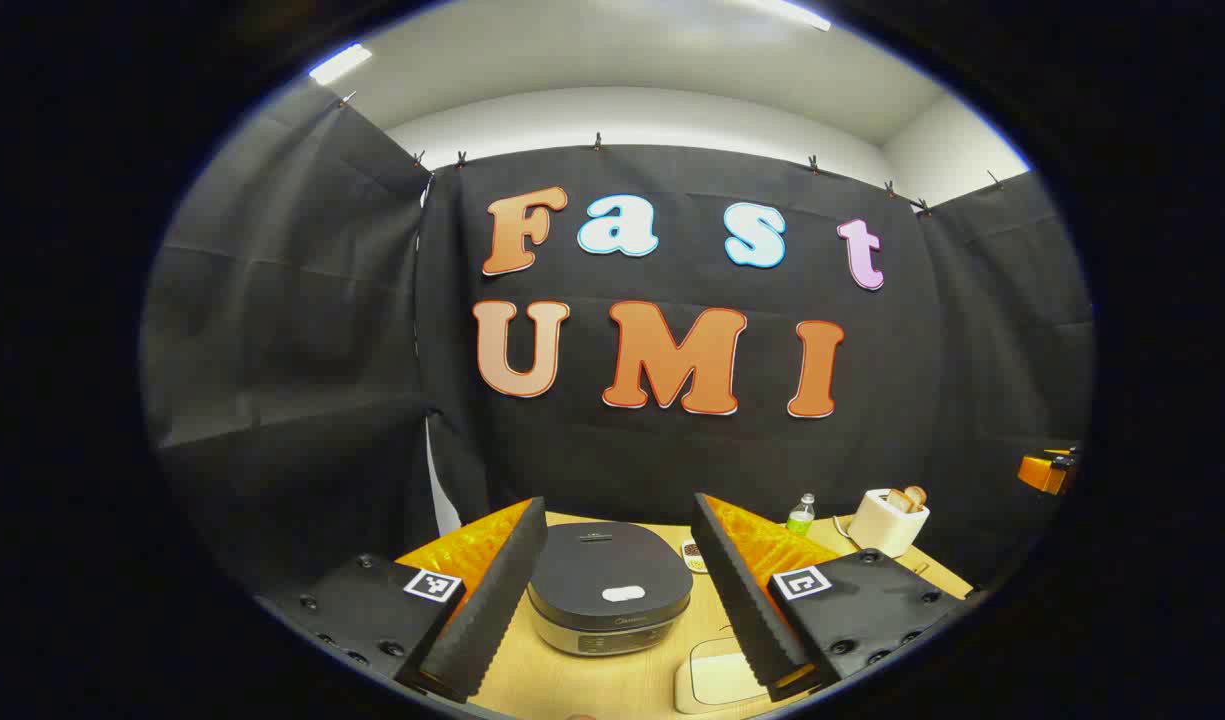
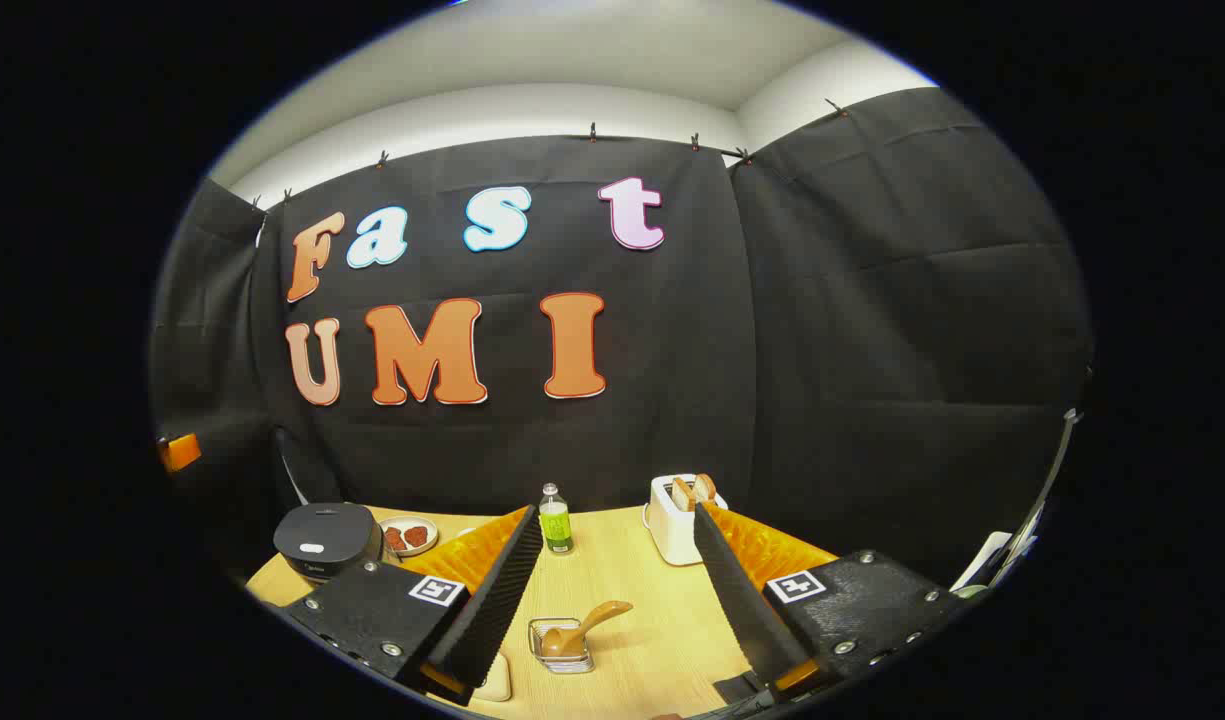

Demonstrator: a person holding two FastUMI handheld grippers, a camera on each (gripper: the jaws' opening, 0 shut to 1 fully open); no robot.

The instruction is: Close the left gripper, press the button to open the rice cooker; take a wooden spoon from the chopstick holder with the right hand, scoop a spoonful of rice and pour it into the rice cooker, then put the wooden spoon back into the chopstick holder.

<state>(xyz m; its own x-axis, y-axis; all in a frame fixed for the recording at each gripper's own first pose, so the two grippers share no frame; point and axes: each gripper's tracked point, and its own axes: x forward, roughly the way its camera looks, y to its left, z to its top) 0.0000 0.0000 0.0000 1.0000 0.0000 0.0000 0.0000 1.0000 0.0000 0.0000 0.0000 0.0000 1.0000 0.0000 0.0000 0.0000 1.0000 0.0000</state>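
**Two grippers spread wide over the table, one cooker shut**

In the left gripper view, the left gripper (image 1: 617, 590) hangs with its jaws wide apart and nothing between them. One rice cooker (image 1: 609, 598) sits on the wooden table (image 1: 572, 680) straight ahead, framed by the two fingers, its lid down.

In the right gripper view, the right gripper (image 2: 612, 600) is likewise wide open and holds nothing. Between its fingers stands one clear holder (image 2: 562, 645) with one wooden spoon (image 2: 582, 628) leaning in it. Farther back are one green bottle (image 2: 555, 522), one toaster (image 2: 680, 518) with two slices of bread, and one small plate (image 2: 408, 536) beside the cooker at far left.
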